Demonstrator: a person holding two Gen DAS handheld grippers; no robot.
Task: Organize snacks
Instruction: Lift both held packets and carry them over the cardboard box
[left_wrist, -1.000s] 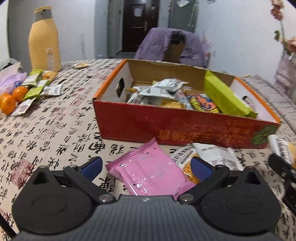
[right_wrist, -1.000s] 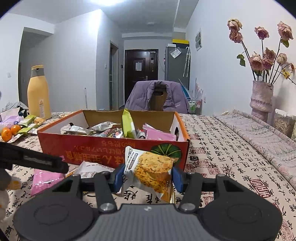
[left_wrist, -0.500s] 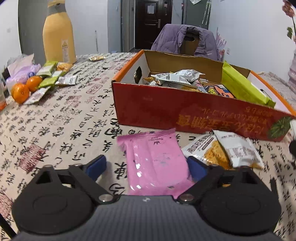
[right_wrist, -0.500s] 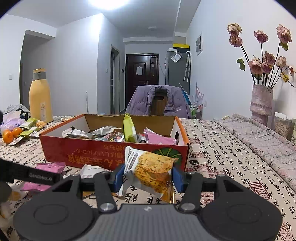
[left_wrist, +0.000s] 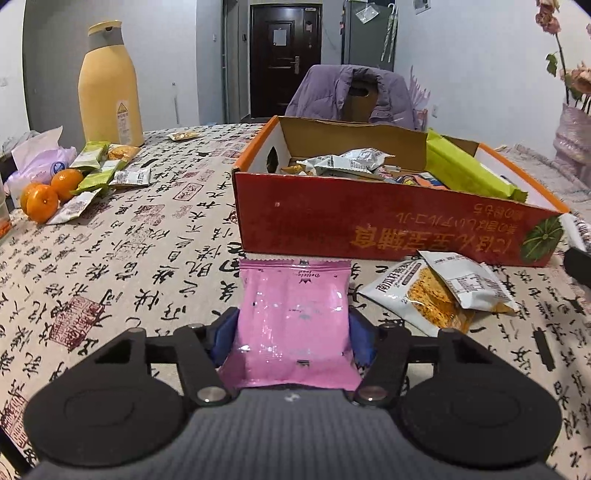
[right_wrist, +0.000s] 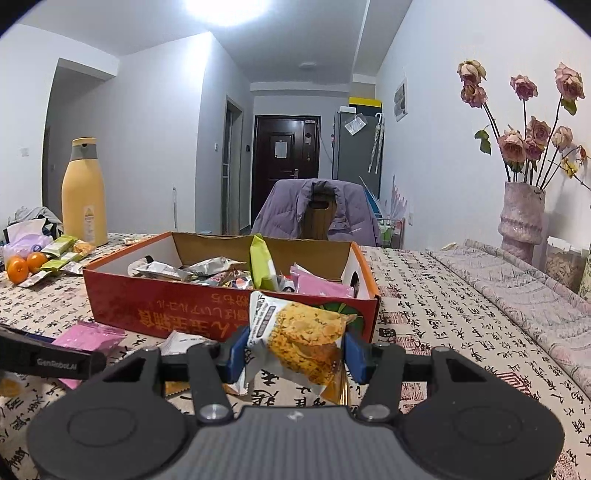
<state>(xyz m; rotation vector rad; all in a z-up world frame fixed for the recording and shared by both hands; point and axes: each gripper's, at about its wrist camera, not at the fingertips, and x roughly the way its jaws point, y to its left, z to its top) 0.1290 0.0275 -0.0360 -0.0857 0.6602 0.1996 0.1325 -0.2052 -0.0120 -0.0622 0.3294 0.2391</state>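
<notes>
A pink snack packet (left_wrist: 293, 295) lies on the patterned tablecloth in front of the red cardboard box (left_wrist: 332, 221). My left gripper (left_wrist: 293, 334) is closing on it, and both blue pads touch its side edges, which curl up. Two white-and-orange cracker packets (left_wrist: 424, 295) lie just right of it. In the right wrist view my right gripper (right_wrist: 295, 350) is shut on another cracker packet (right_wrist: 303, 332), held off the table before the box (right_wrist: 166, 306). The box holds several wrapped snacks. The pink packet (right_wrist: 90, 338) shows at the lower left there.
A tall yellow bottle (left_wrist: 110, 88), oranges (left_wrist: 42, 199) and green snack bars (left_wrist: 92, 173) sit at the far left. A chair with a purple jacket (left_wrist: 351, 96) stands behind the table. A vase of dried roses (right_wrist: 521, 218) stands at the right.
My left gripper has moved forward over the pink packet and its jaws have closed from wide apart onto the packet's sides. The right gripper keeps still with its cracker packet.
</notes>
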